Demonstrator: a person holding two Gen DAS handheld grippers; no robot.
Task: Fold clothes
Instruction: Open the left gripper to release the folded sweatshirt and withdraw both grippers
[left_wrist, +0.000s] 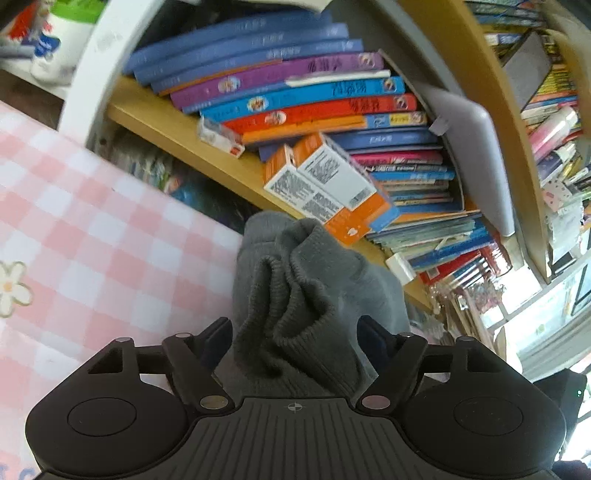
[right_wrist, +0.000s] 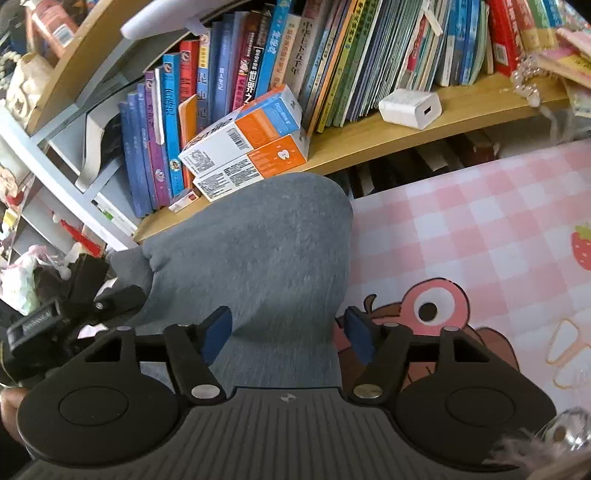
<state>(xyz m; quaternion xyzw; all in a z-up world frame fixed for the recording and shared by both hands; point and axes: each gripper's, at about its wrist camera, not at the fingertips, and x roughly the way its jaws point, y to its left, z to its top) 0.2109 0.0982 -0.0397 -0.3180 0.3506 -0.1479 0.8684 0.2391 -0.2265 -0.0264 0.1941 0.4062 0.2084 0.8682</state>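
A grey knit garment (left_wrist: 295, 280) lies on the pink checked tablecloth (left_wrist: 74, 221) against the bookshelf. In the left wrist view its ribbed cuff is bunched up between the fingers of my left gripper (left_wrist: 293, 339), which stands open with the folds filling most of the gap. In the right wrist view the garment (right_wrist: 251, 251) is a smooth grey mound. My right gripper (right_wrist: 288, 332) is open over its near edge, and its right pad (right_wrist: 356, 334) stands clear of the cloth above the tablecloth (right_wrist: 480, 221). The left gripper's body (right_wrist: 74, 295) shows at the garment's left edge.
A wooden shelf (right_wrist: 369, 140) packed with books runs just behind the garment. Two orange-and-white boxes (right_wrist: 251, 147) (left_wrist: 325, 184) lie on it right above the cloth, and a white charger (right_wrist: 410, 107) sits further right. The tablecloth stretches right in the right wrist view.
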